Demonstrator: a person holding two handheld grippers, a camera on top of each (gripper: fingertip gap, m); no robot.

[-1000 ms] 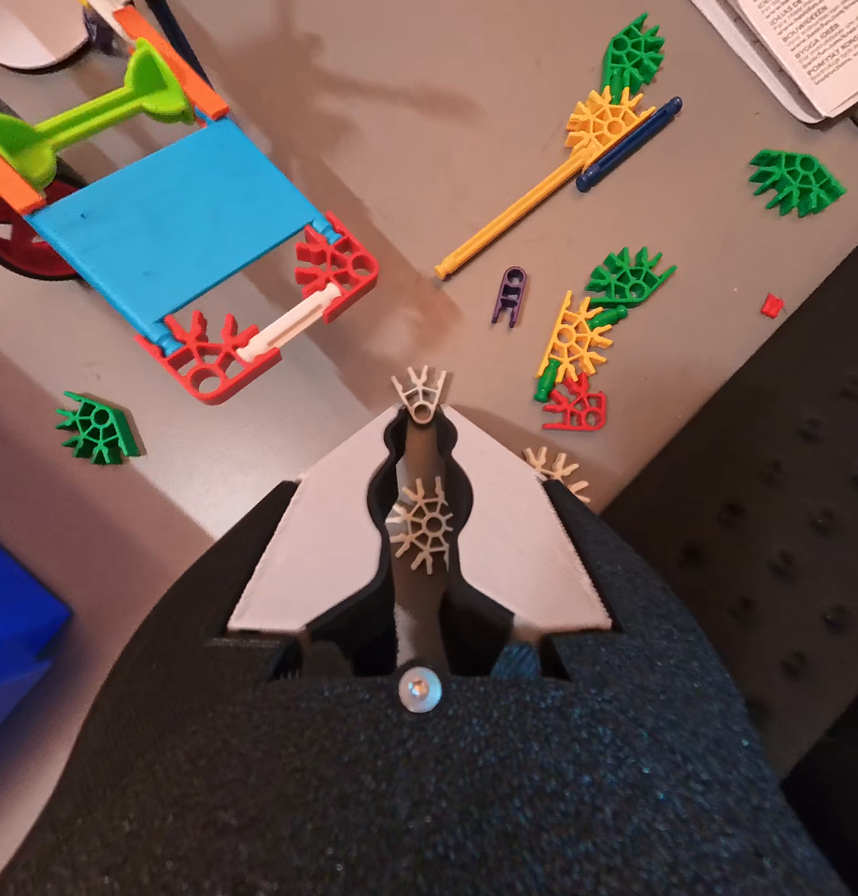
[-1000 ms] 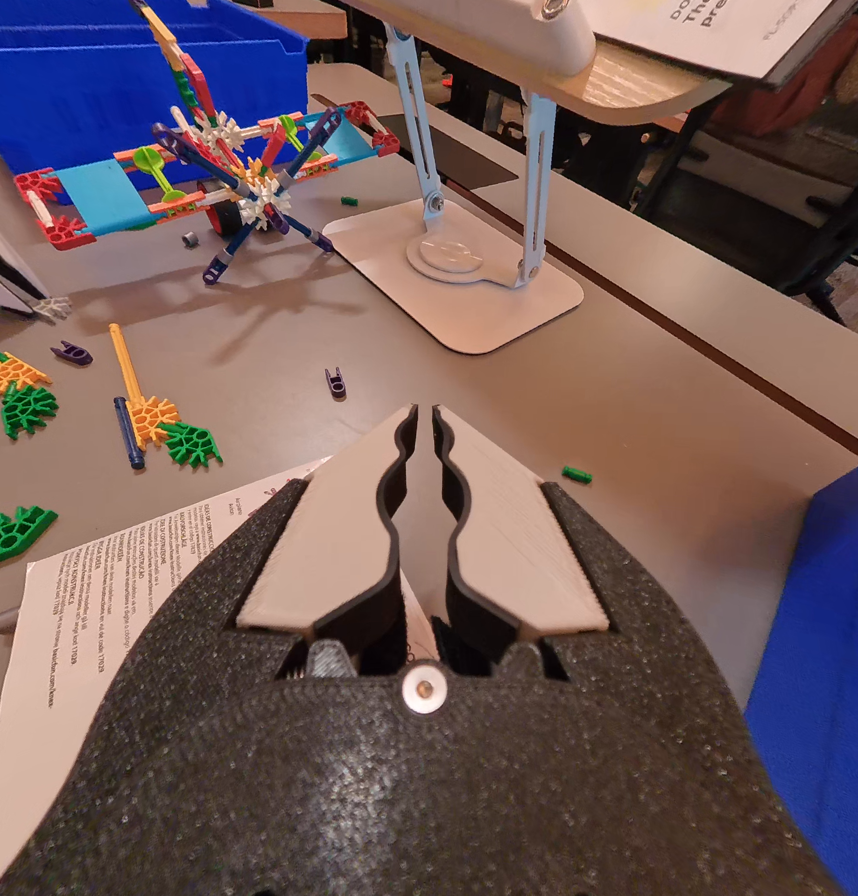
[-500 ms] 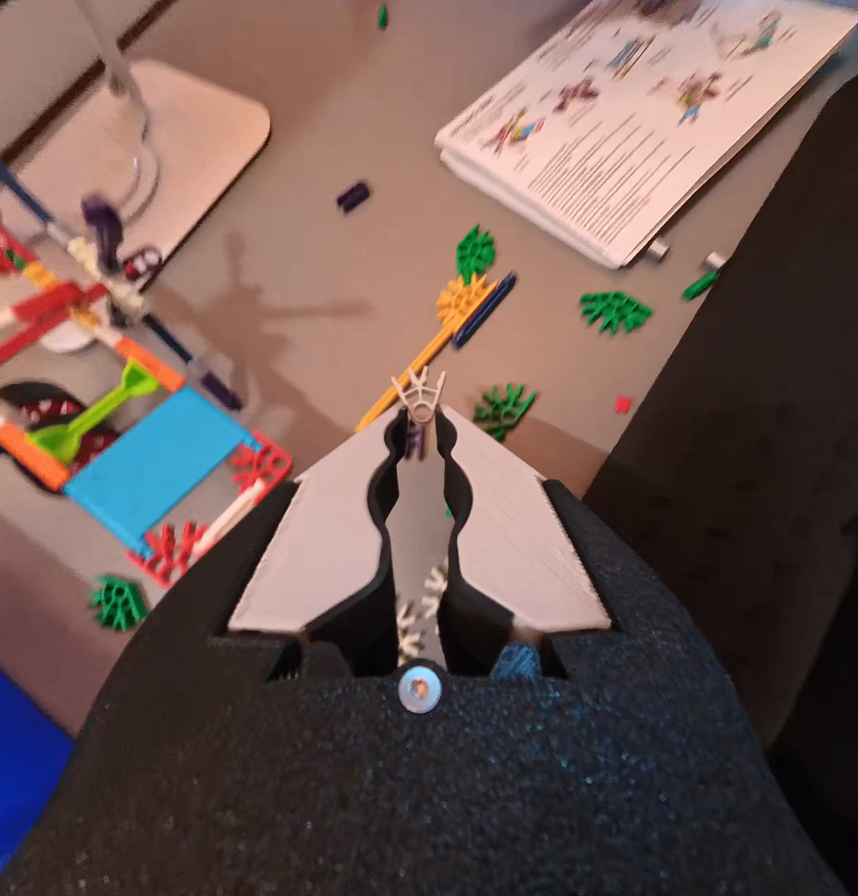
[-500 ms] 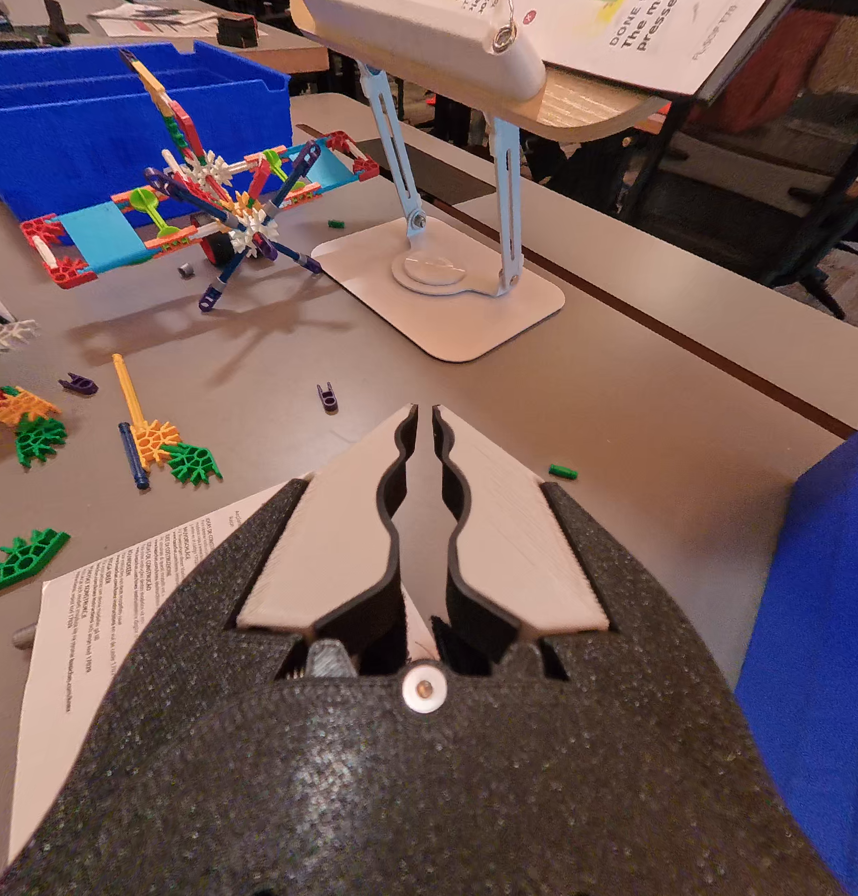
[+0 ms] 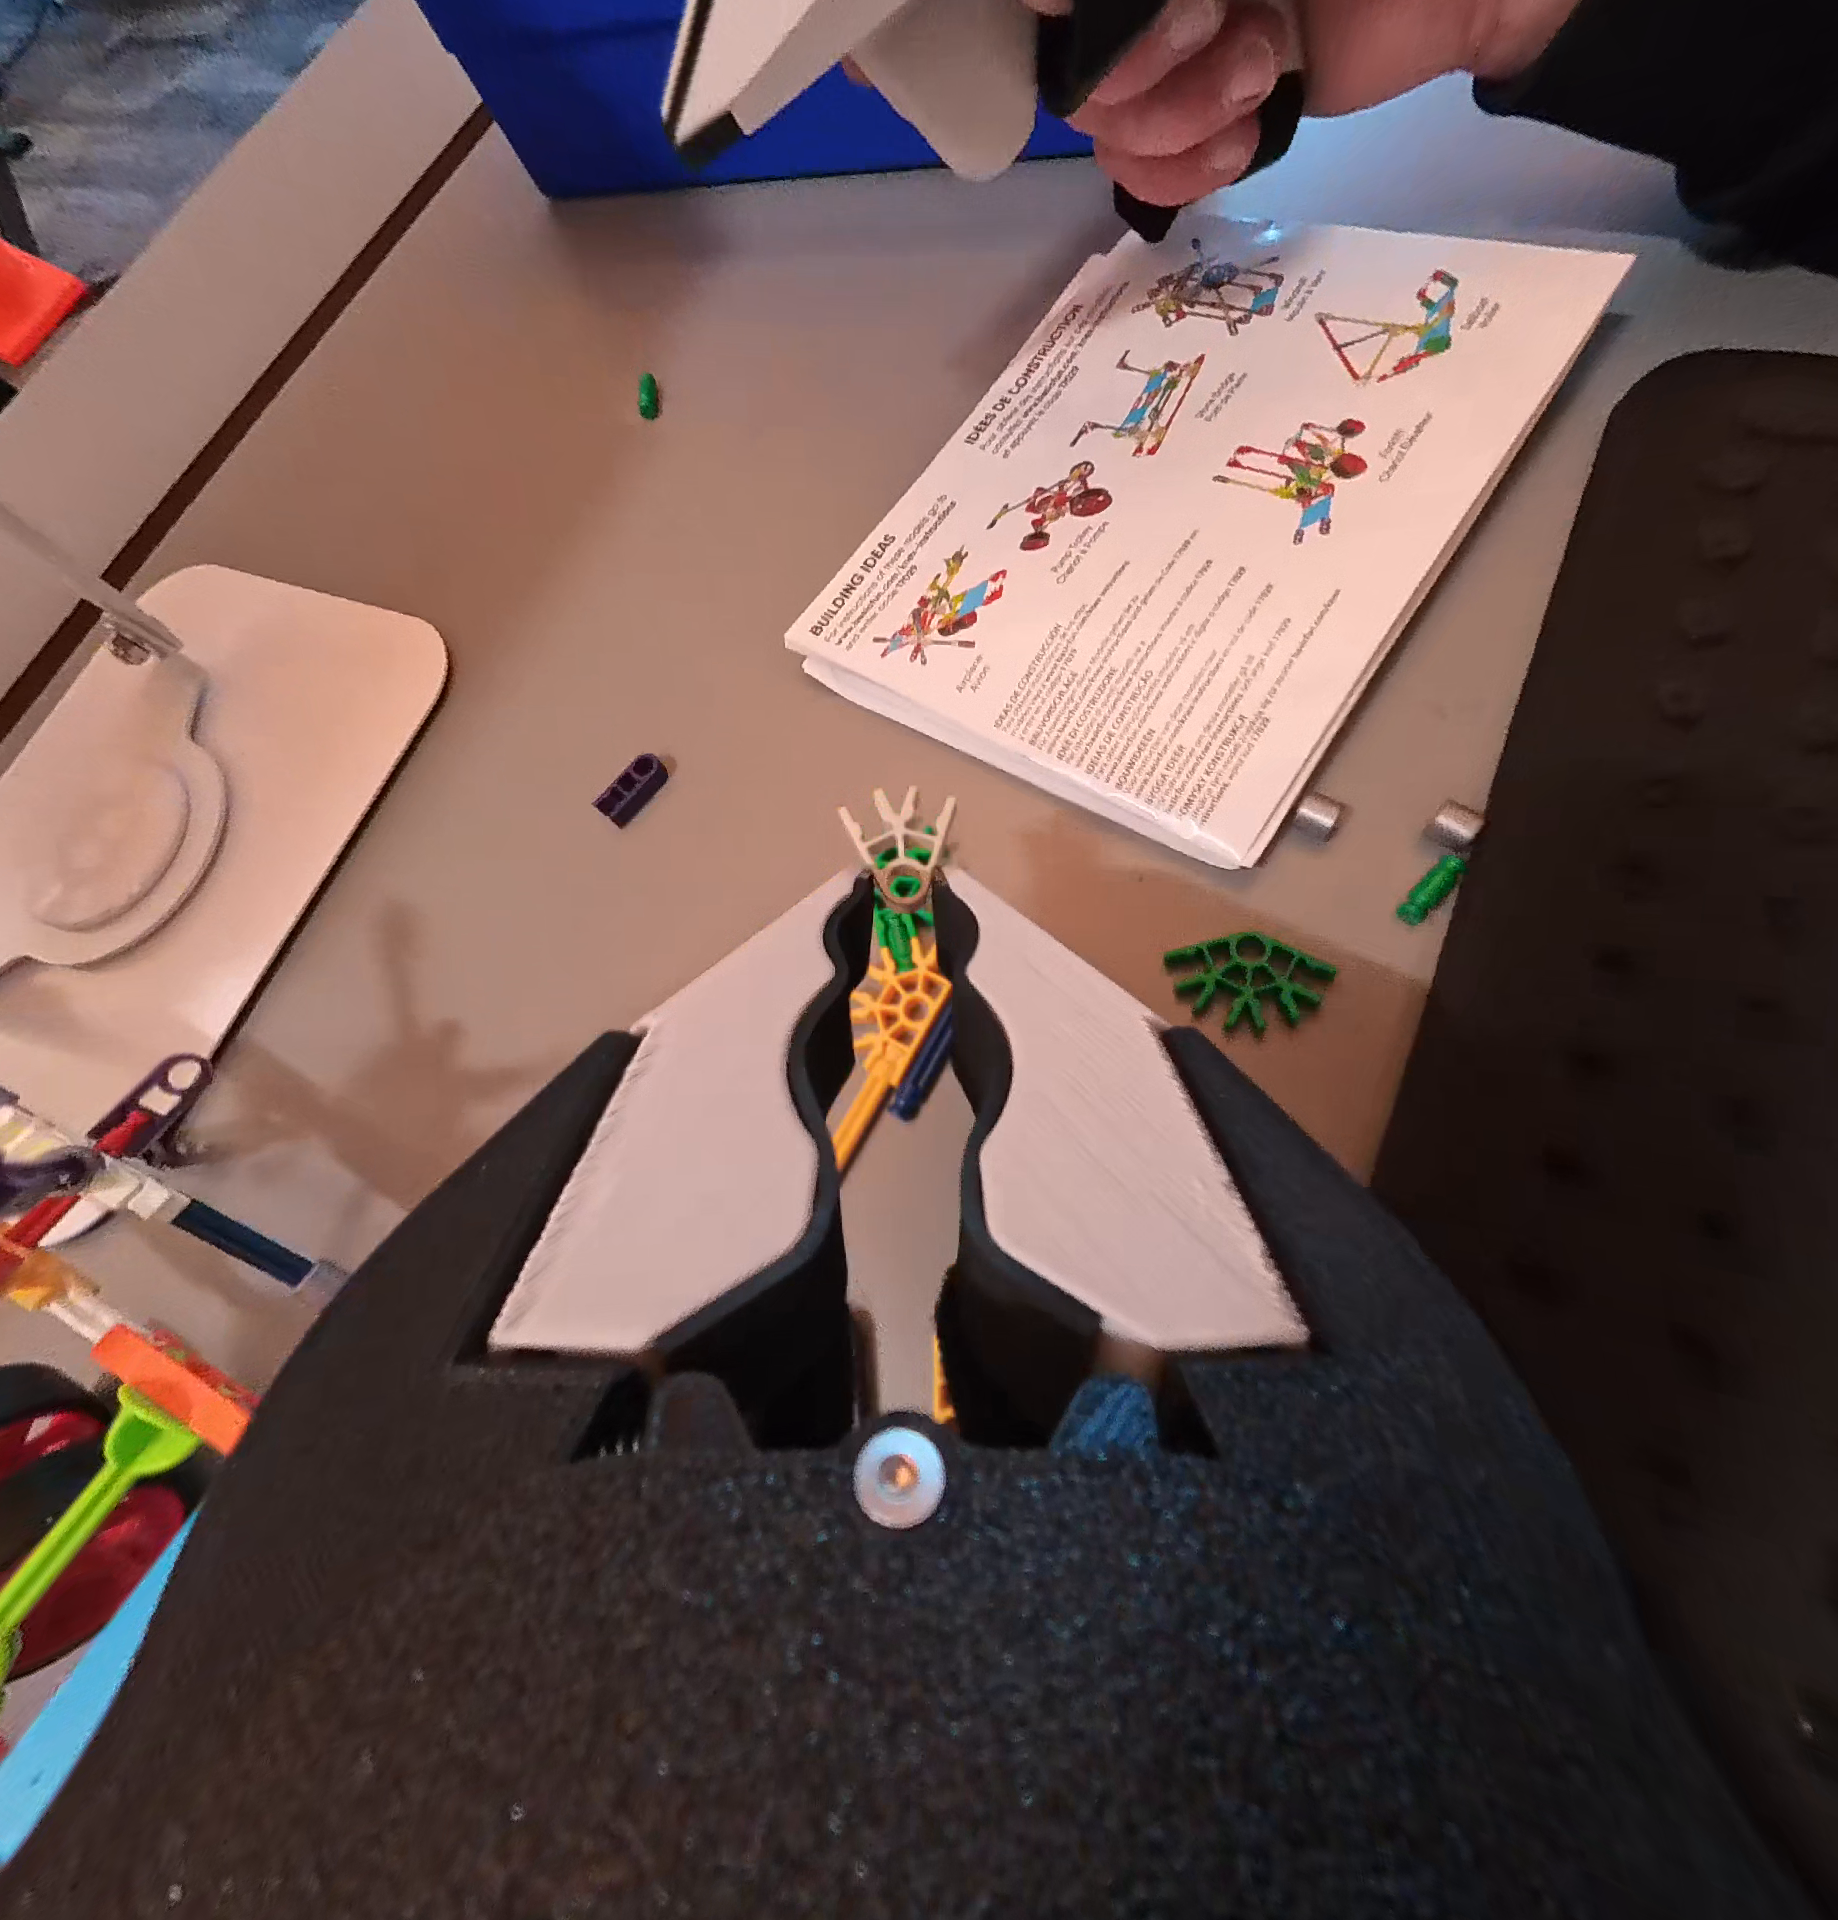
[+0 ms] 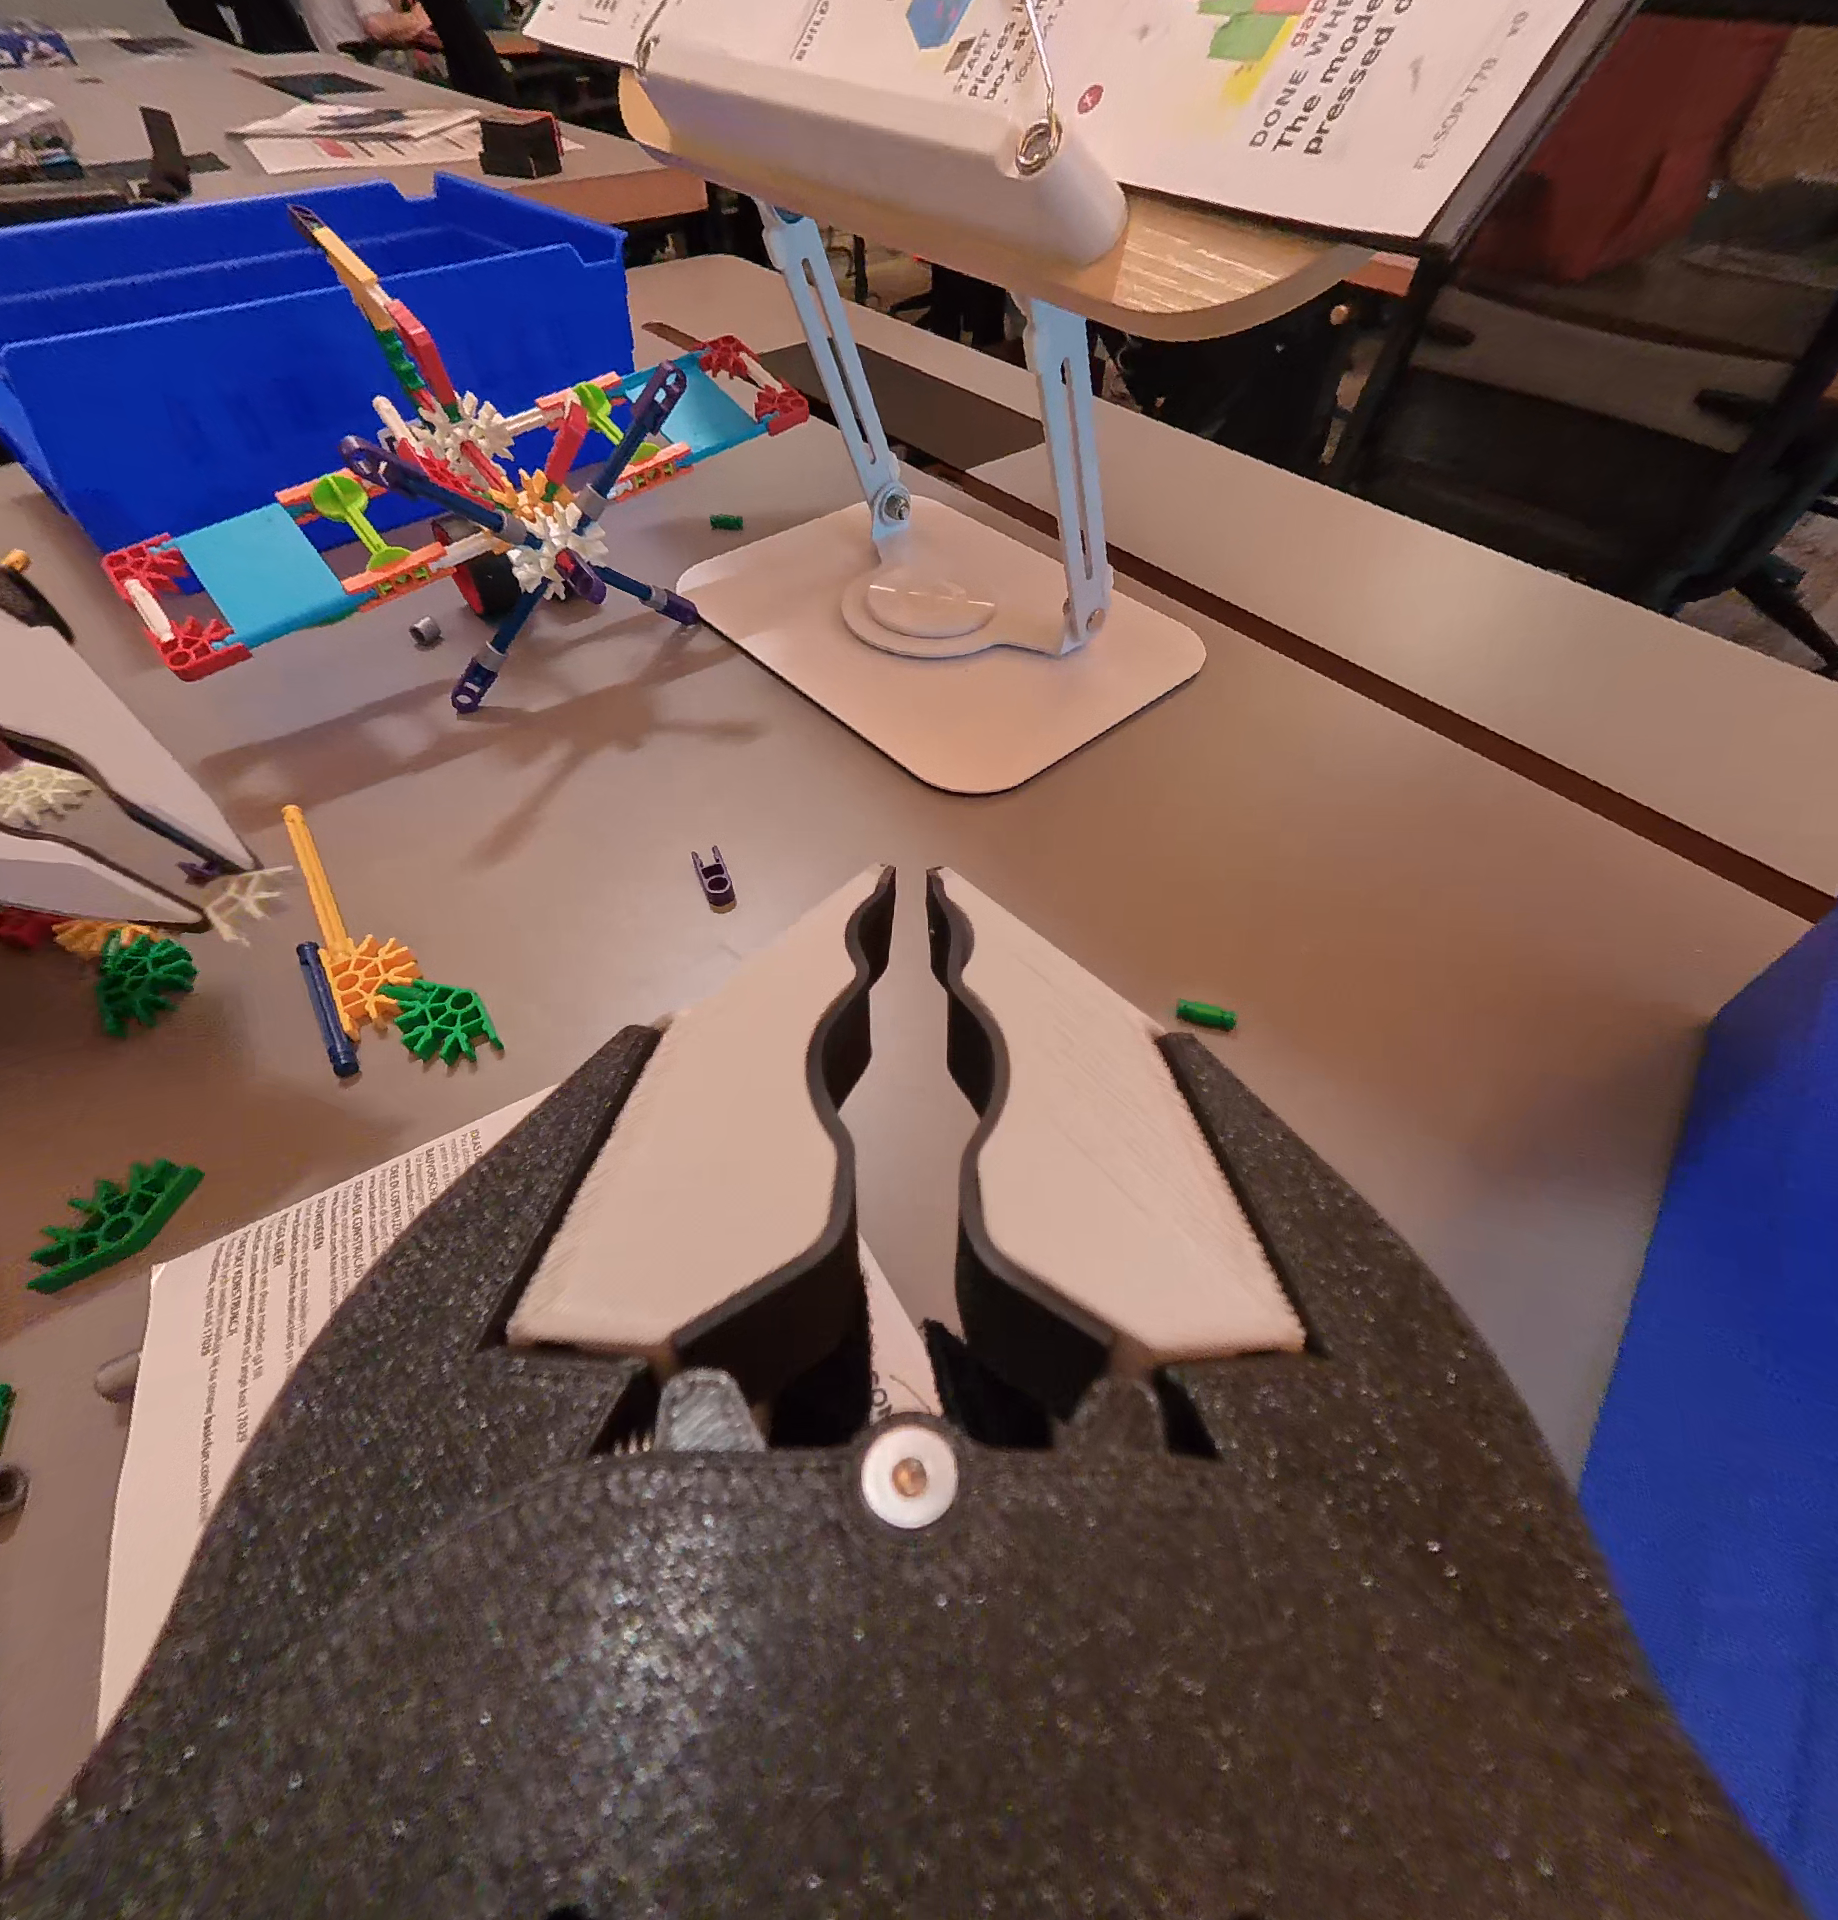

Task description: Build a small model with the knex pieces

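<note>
The grey-brown laminate surface (image 6: 1310,852) is carrying a deep blue plastic bin (image 6: 271,312) at its far edge, with a white metal document stand (image 6: 946,665) standing beside it. A colourful rod-and-connector toy model with light-blue panels (image 6: 458,520) is sitting in front of the bin. A white printed instruction booklet (image 5: 1206,540) is lying near the surface's front edge. The left claw (image 5: 899,883) is pinching a small pale-grey fan-shaped plastic connector (image 5: 897,831) at its tips, above a yellow rod with a yellow connector (image 5: 899,1013). The right claw (image 6: 910,878) is hanging over bare surface, its jaws nearly together with a narrow gap, gripping nothing. A tiny purple clip (image 6: 715,876) is lying just left of its tips.
</note>
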